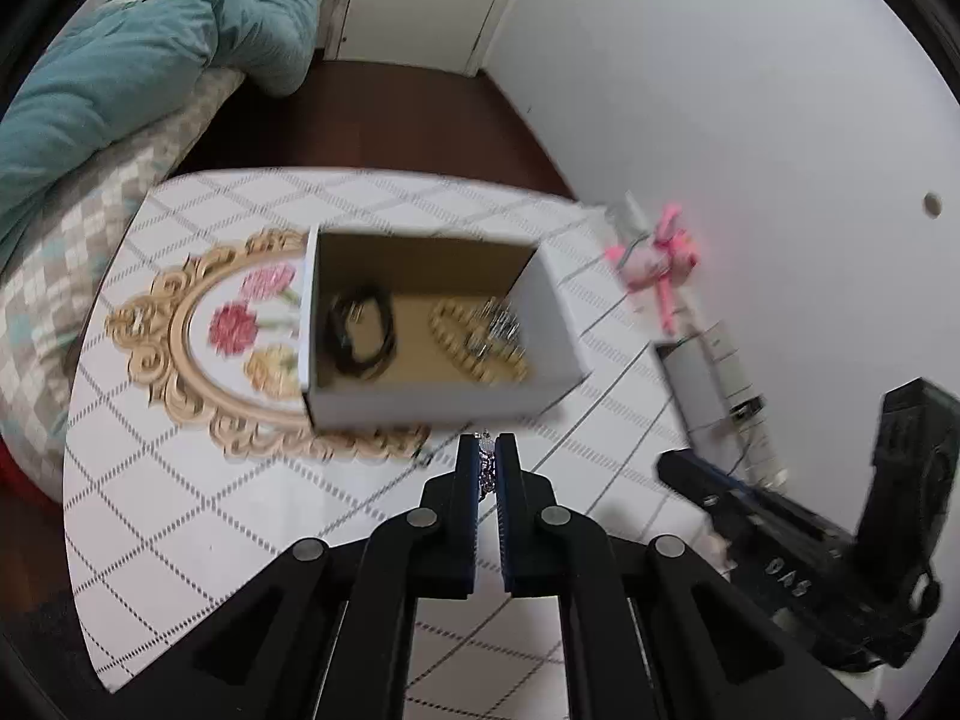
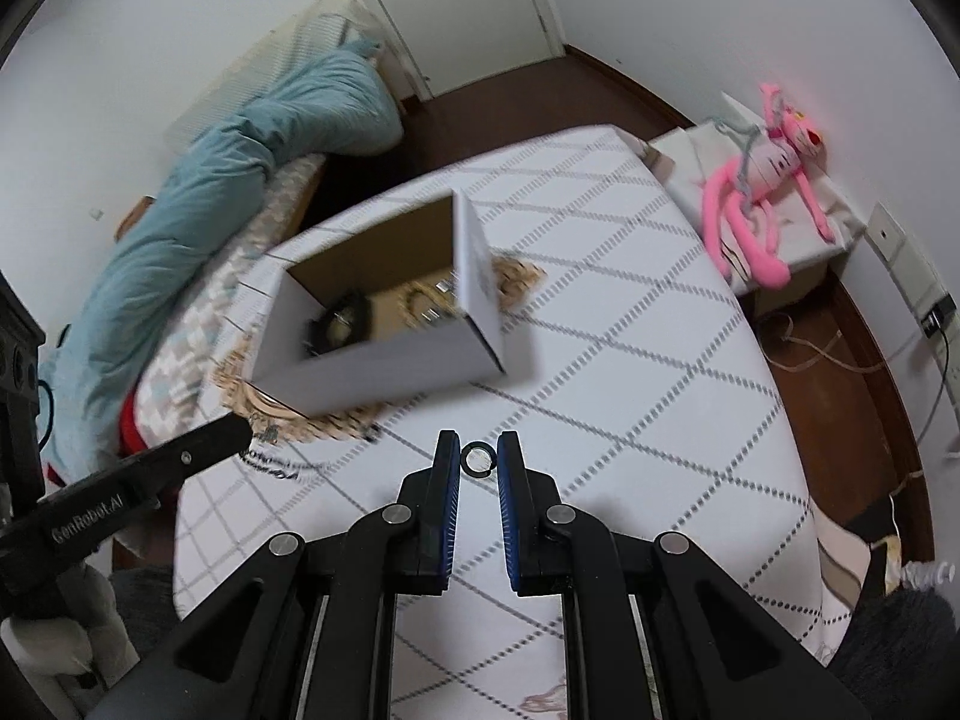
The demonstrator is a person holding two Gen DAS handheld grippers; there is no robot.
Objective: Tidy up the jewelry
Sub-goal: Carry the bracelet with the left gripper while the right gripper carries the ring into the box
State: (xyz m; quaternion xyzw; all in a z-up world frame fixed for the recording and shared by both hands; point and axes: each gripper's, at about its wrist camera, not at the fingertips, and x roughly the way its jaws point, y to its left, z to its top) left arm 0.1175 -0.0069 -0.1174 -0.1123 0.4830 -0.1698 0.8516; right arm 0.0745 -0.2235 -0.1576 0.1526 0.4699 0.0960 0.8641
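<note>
Fingers of the left gripper (image 1: 487, 441) are pressed together on a small sparkly piece (image 1: 486, 461), silver with dark stones, which shows only as a sliver between the pads; what kind of jewelry it is cannot be told. Fingers of the right gripper (image 2: 478, 438) stand a little apart and pinch a ring (image 2: 477, 458) at its two sides, the ring sitting near the tips with its opening toward the camera. Both grippers are above the table (image 2: 630, 360), covered in a white cloth with a grey dashed diamond grid. Ahead of both is an open white box (image 1: 420, 402) with a brown inside, resting partly on a gold ornate tray (image 1: 180, 360) painted with flowers. Inside the box: a black bracelet (image 1: 360, 330) toward the left, a gold chain (image 1: 474, 348) with something silver on it toward the right; both blurred. In the right wrist view the left gripper enters from the left edge, its tips near the box's front corner over the tray rim. Beyond the table: a bed with a teal duvet (image 2: 240, 180) and a pink plush toy (image 2: 762, 180) on a side stand.
</note>
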